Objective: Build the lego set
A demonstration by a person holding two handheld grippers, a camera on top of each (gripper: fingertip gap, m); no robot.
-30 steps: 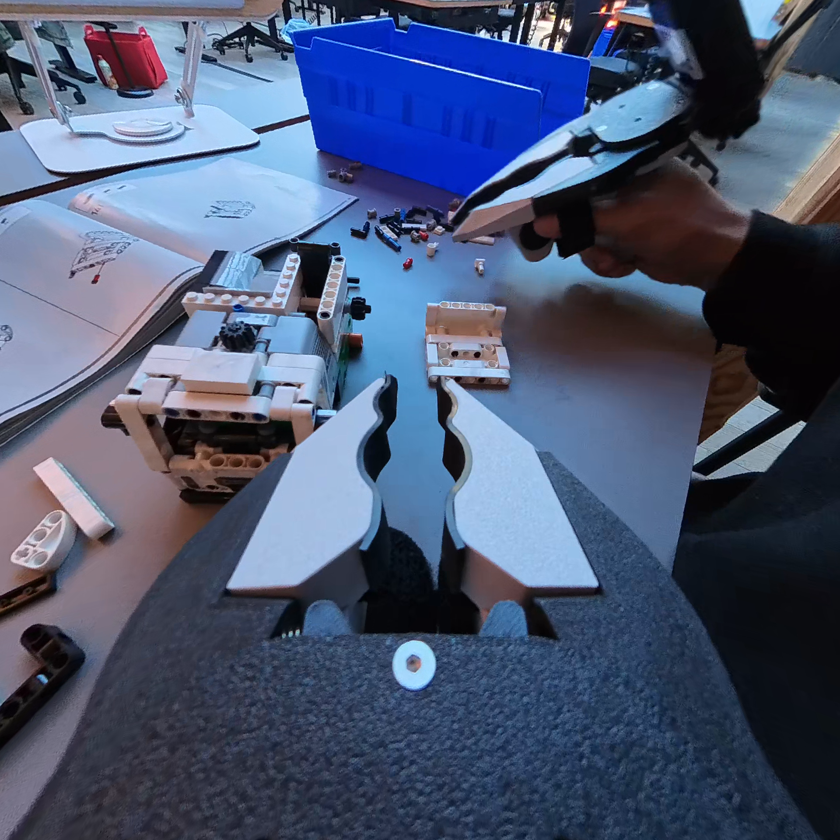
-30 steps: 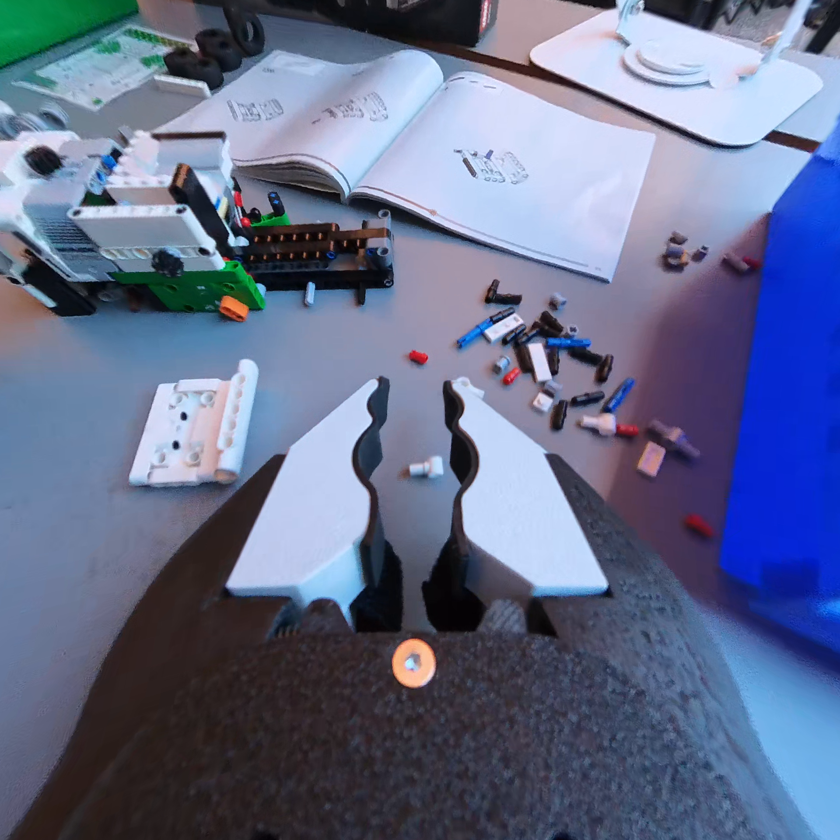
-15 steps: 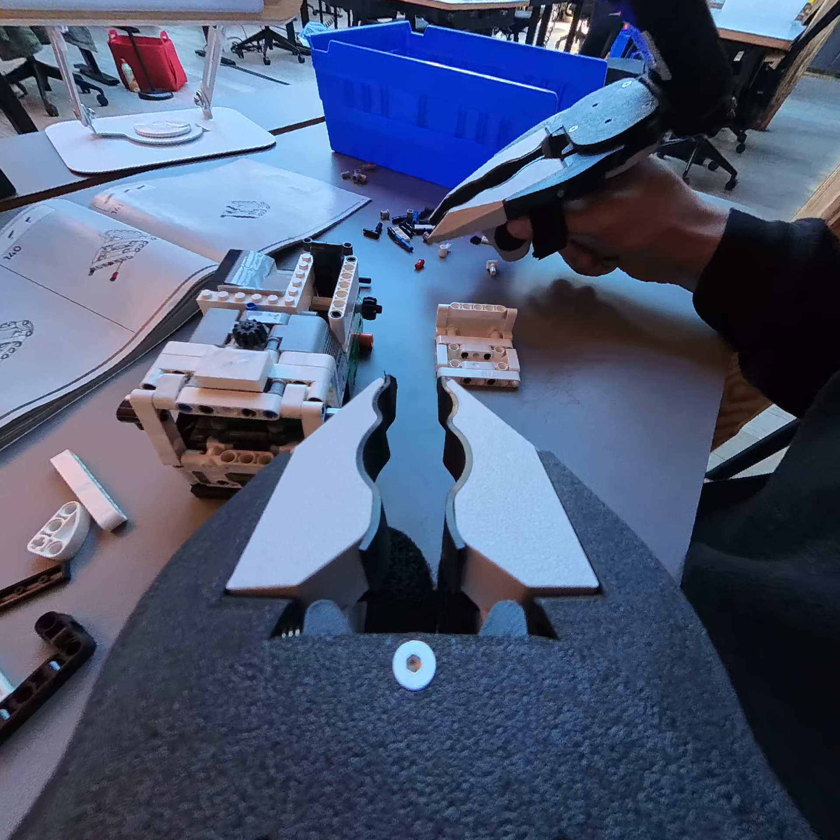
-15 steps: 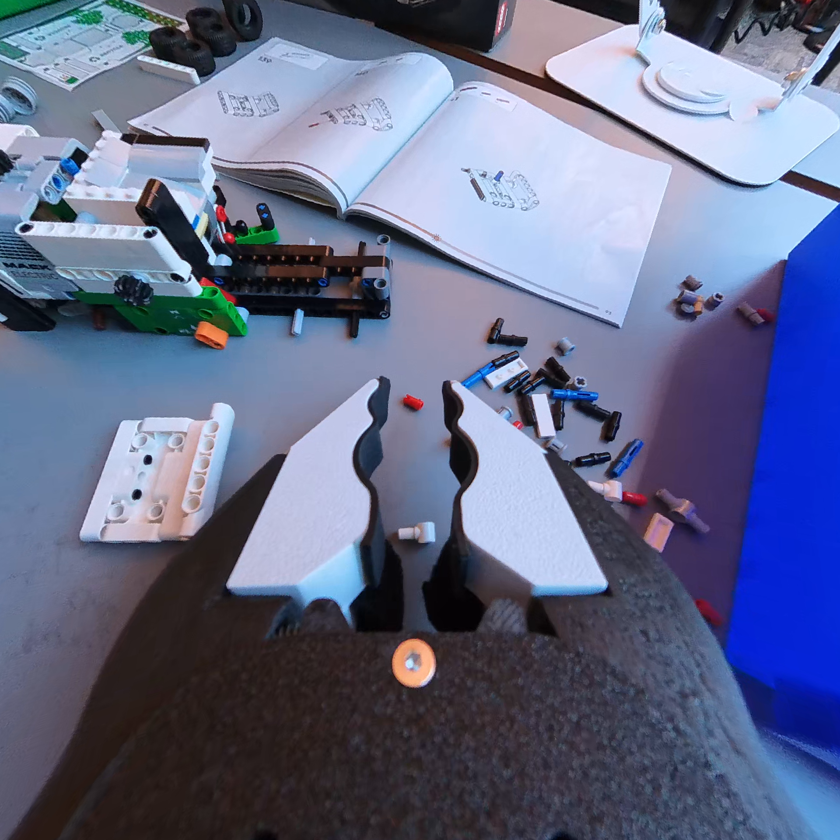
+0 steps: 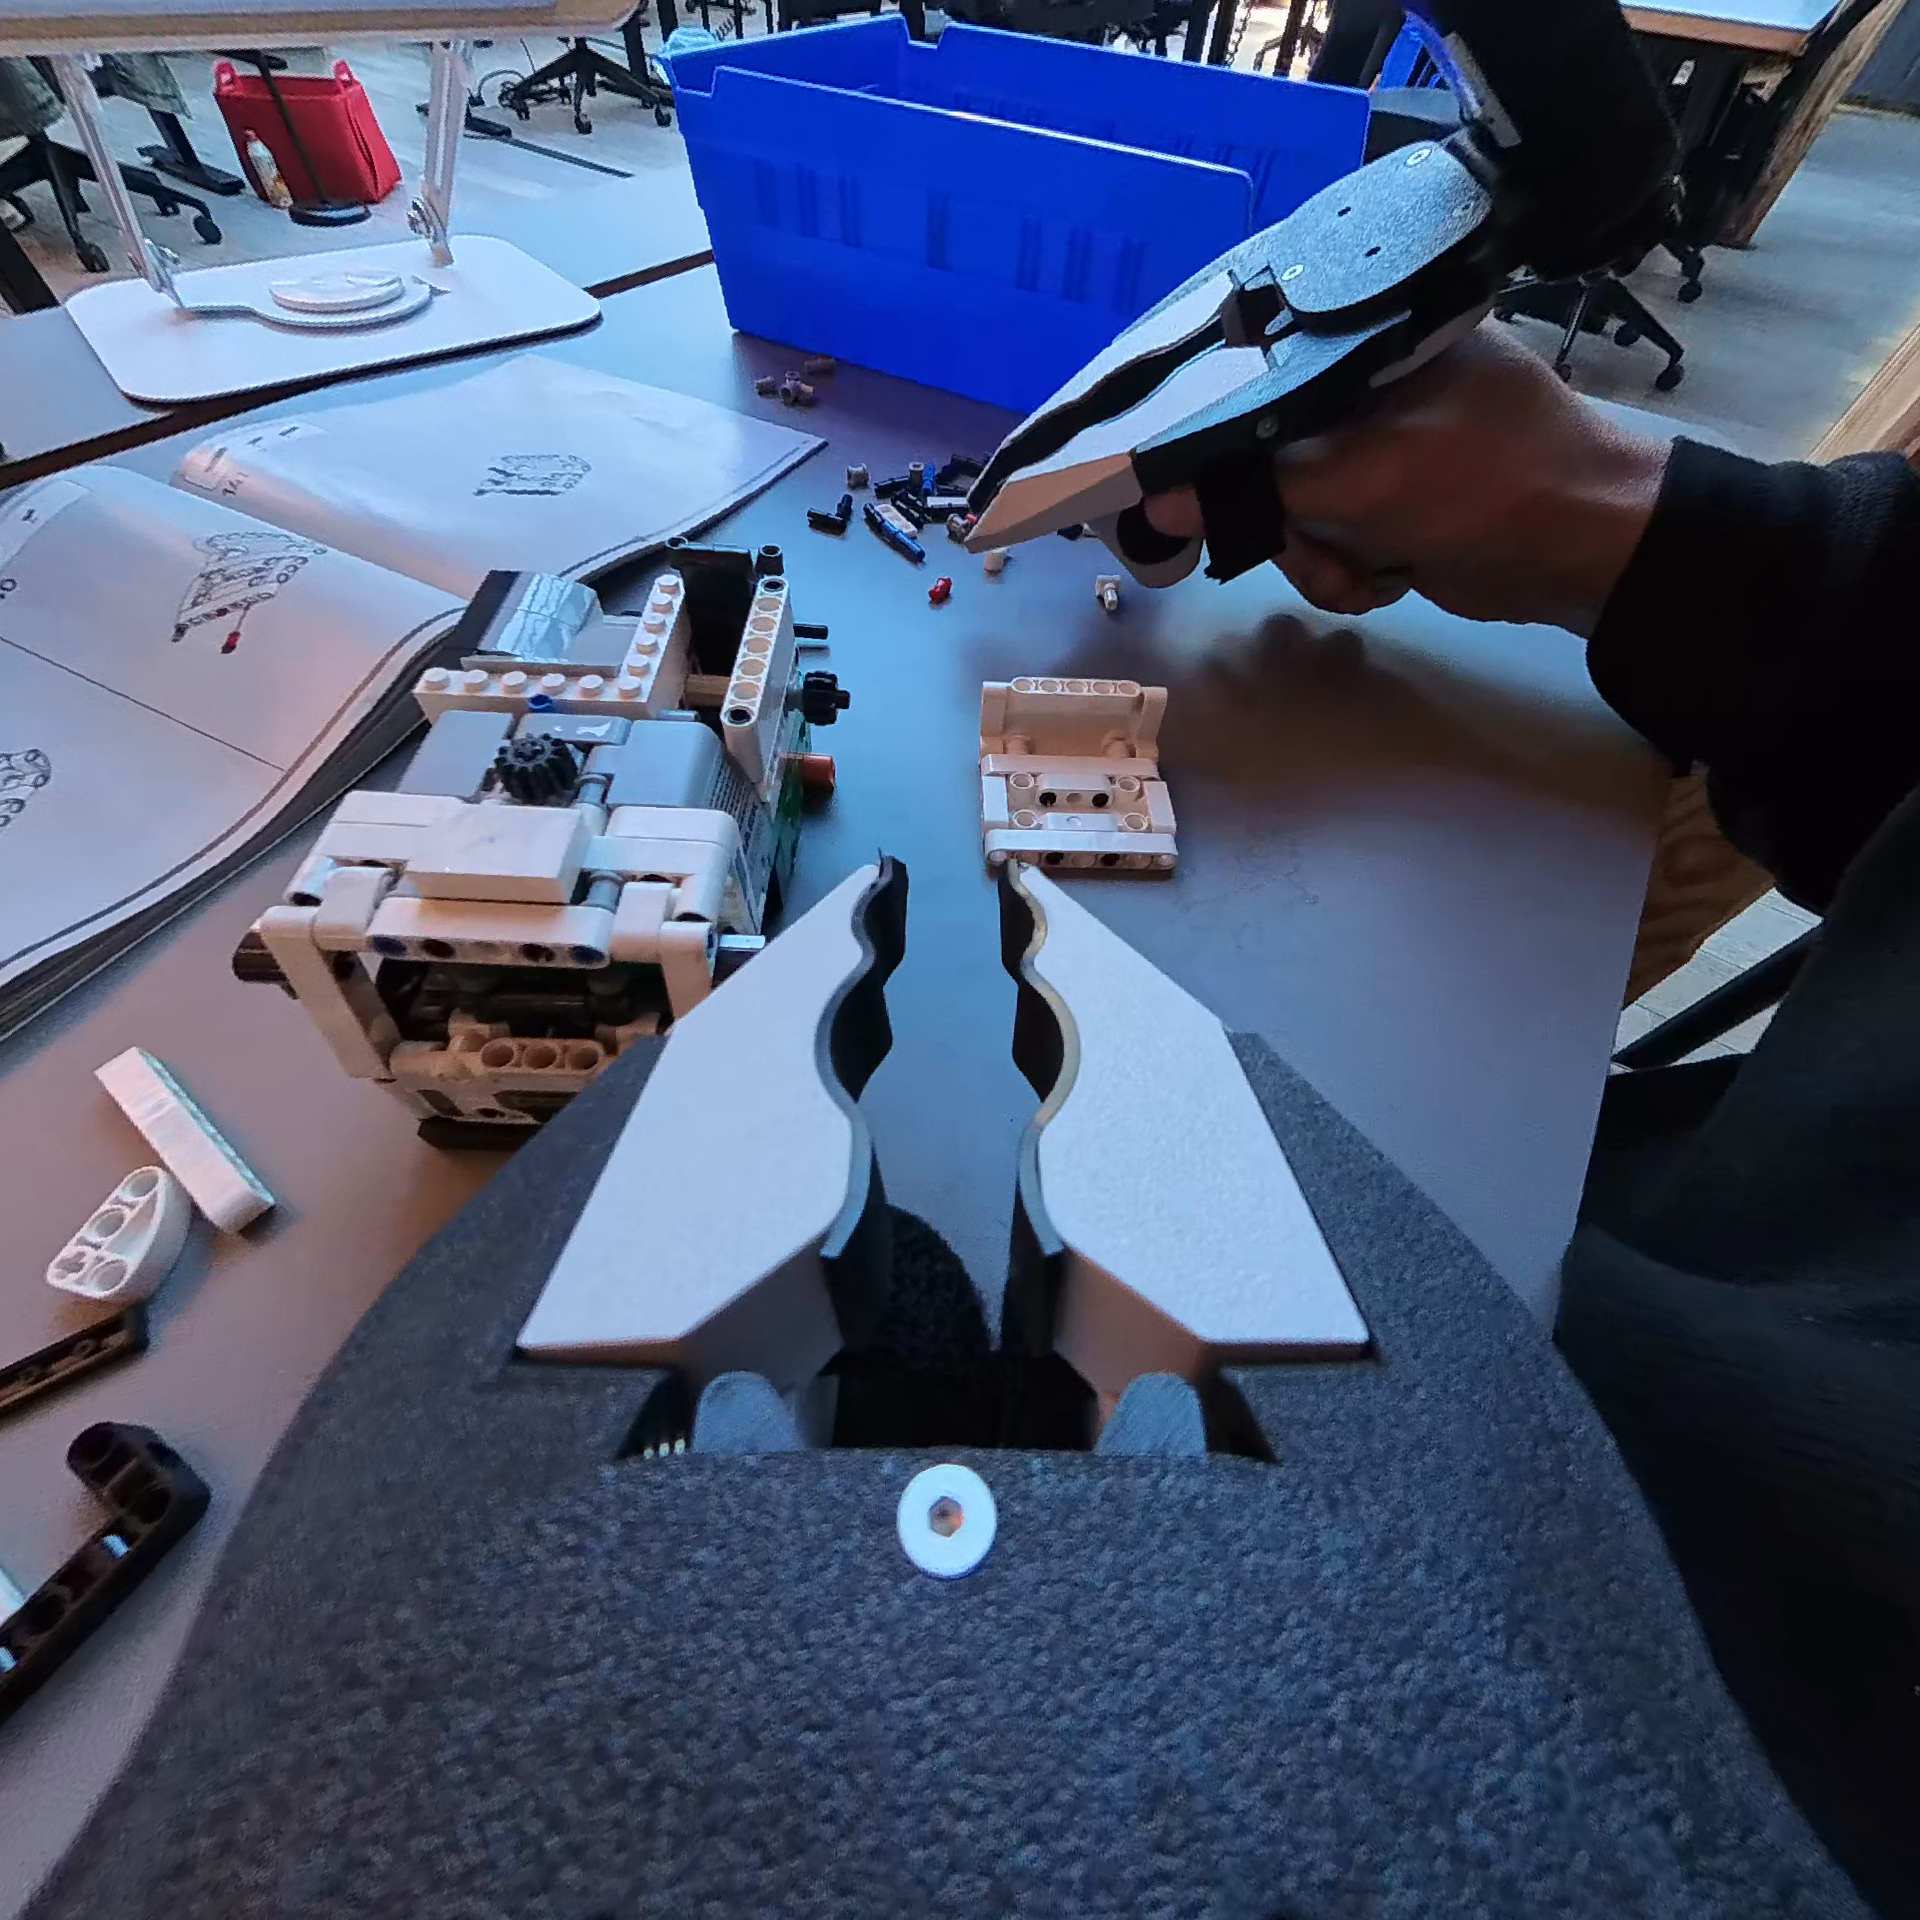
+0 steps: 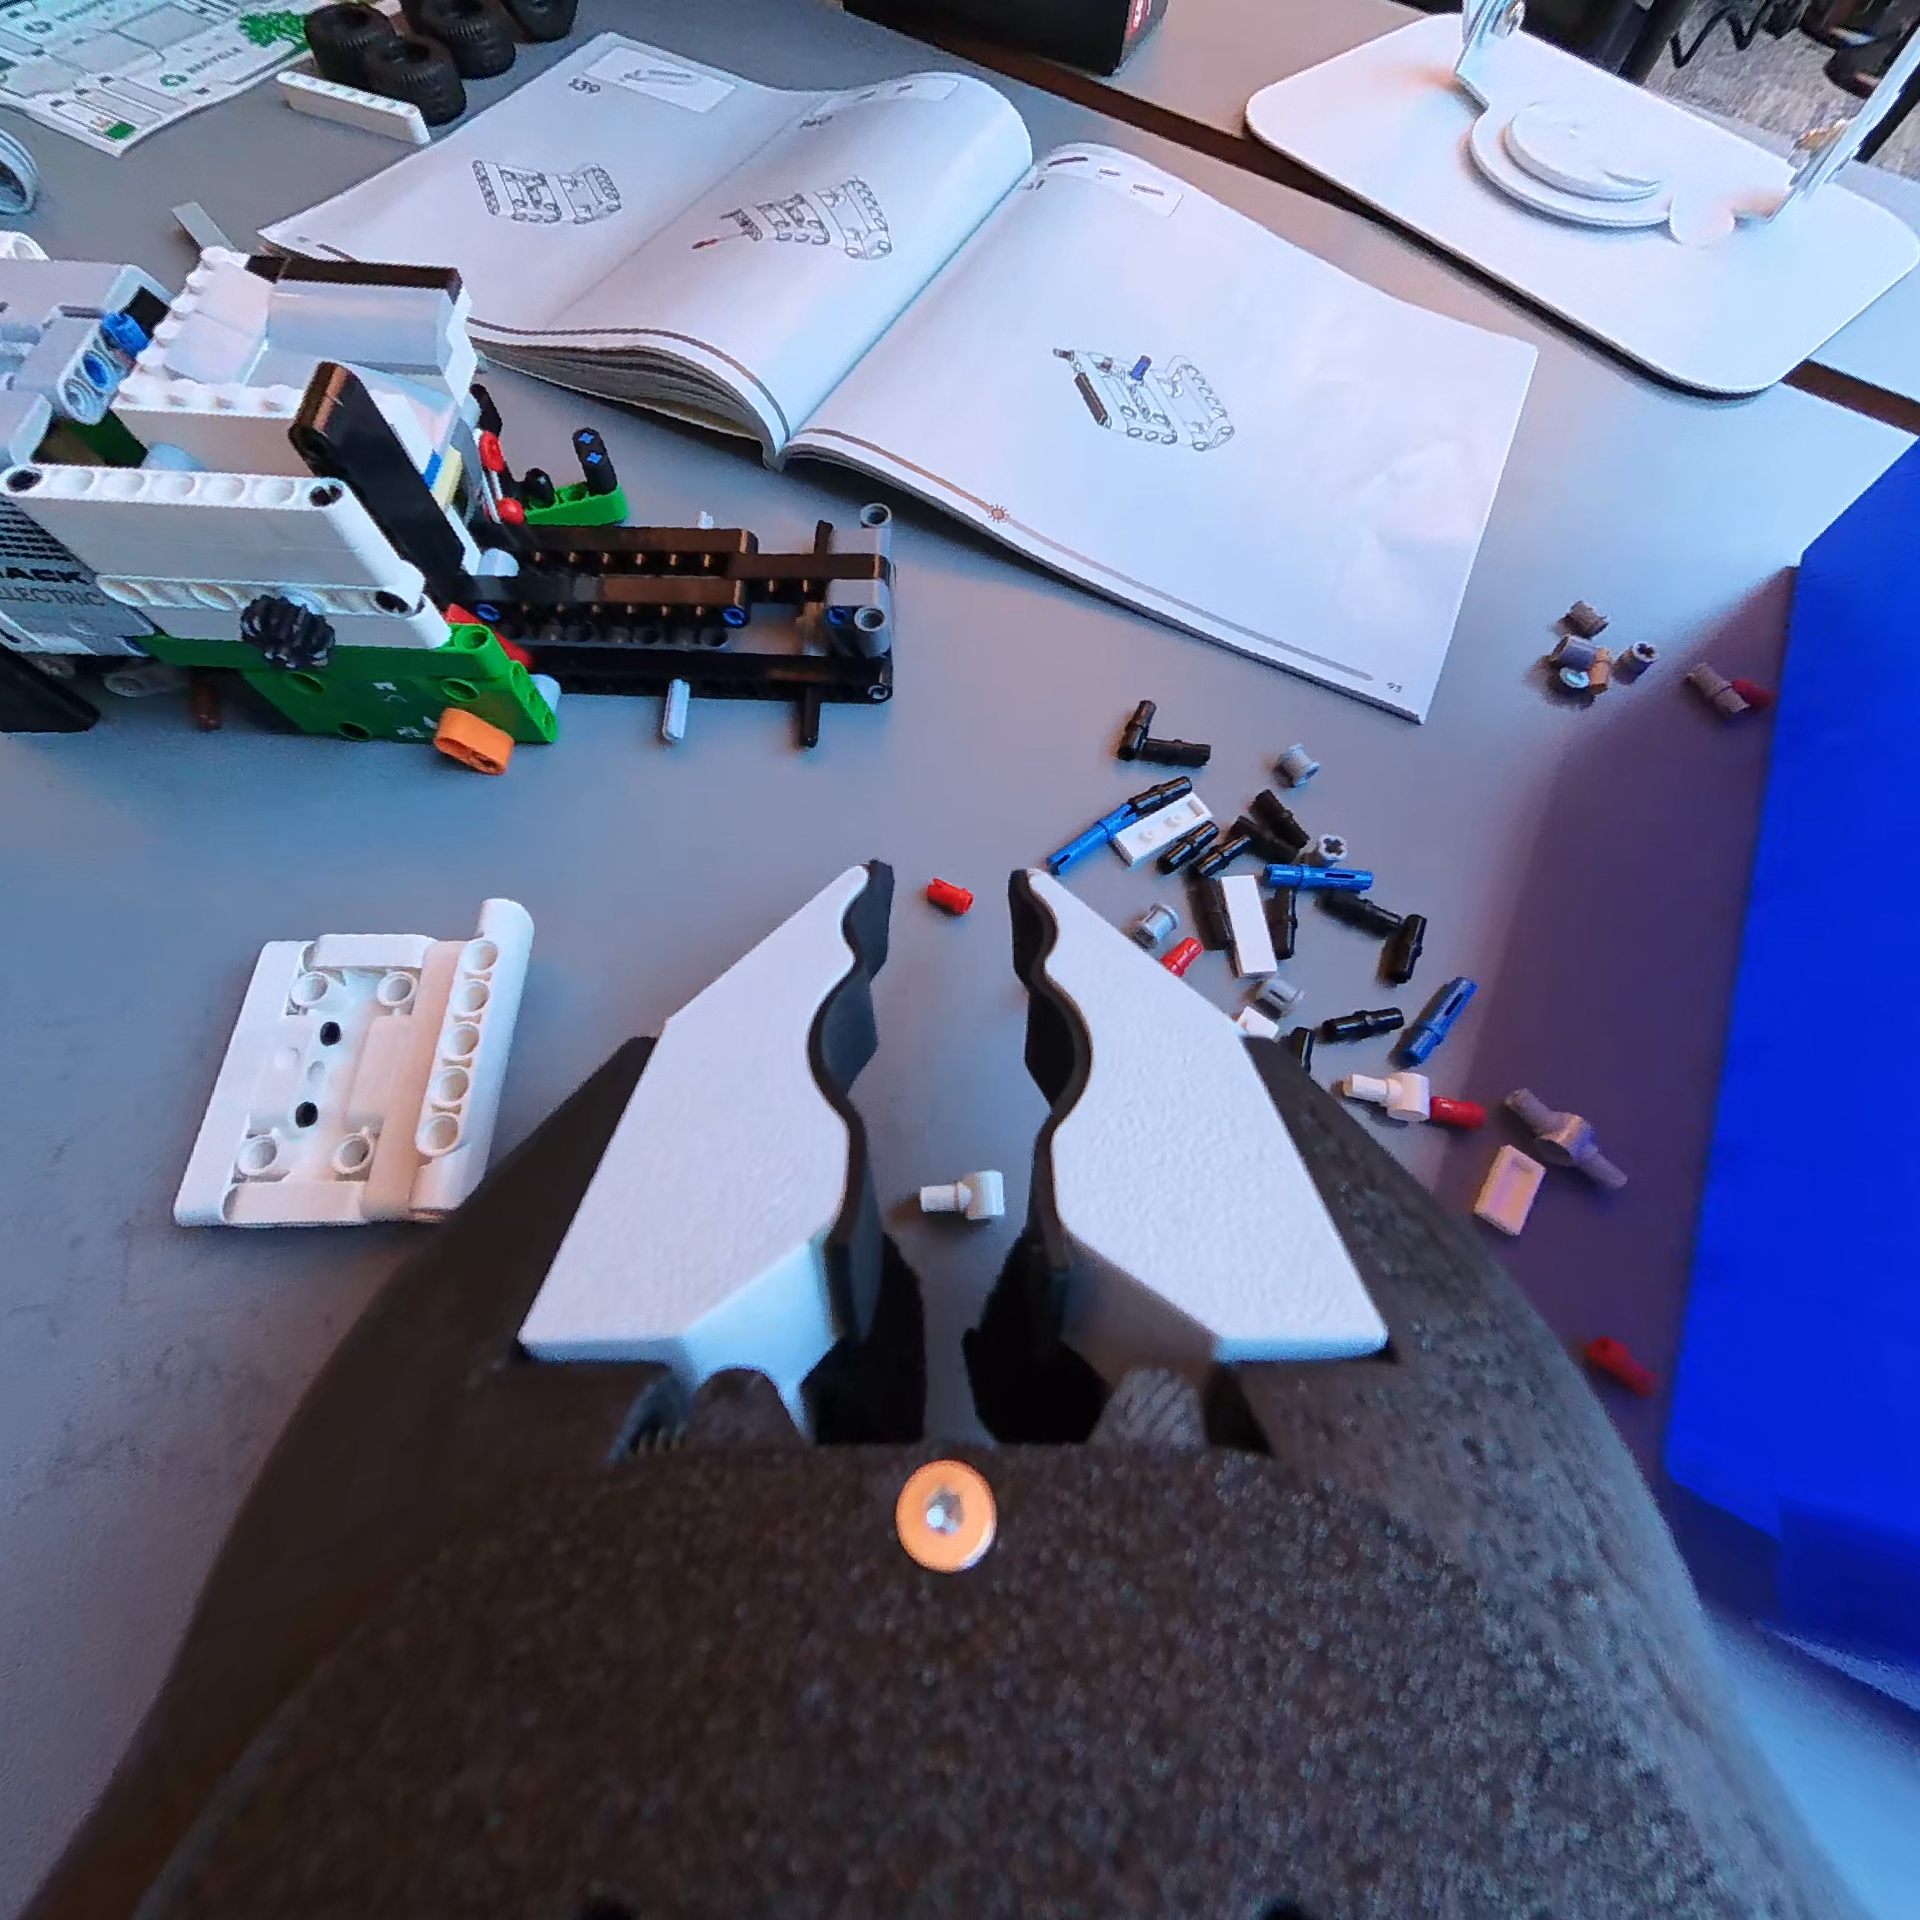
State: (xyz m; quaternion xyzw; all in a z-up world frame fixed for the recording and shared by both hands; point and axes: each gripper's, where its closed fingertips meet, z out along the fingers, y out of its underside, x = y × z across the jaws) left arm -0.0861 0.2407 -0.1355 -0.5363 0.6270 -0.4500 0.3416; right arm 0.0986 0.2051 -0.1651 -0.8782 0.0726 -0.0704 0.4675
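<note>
The half-built lego truck [image 5: 540,831] stands on the dark table left of my left gripper [image 5: 948,878], which is open and empty. It also shows in the right wrist view [image 6: 312,582]. A flat white panel assembly [image 5: 1075,774] lies just beyond the left fingertips; in the right wrist view this panel [image 6: 353,1070] lies to the left. My right gripper [image 6: 948,883] is open and empty, low over a pile of small pins [image 6: 1268,904]. A small white pin [image 6: 961,1195] lies on the table between its fingers. A red pin [image 6: 948,896] lies just past the tips.
An open instruction book [image 6: 935,343] lies behind the pins. A blue bin [image 5: 997,197] stands at the back, close on the right in the right wrist view [image 6: 1829,1039]. A white lamp base [image 6: 1600,177] sits beyond. Loose white and black beams [image 5: 156,1195] lie at left. Black tyres [image 6: 416,52] lie far left. The tips of one gripper are about 20 cm away from the tips of the other.
My right gripper has moved forward and lower toward the pin pile; the white pin now lies deeper between its fingers. The left gripper has barely shifted.
</note>
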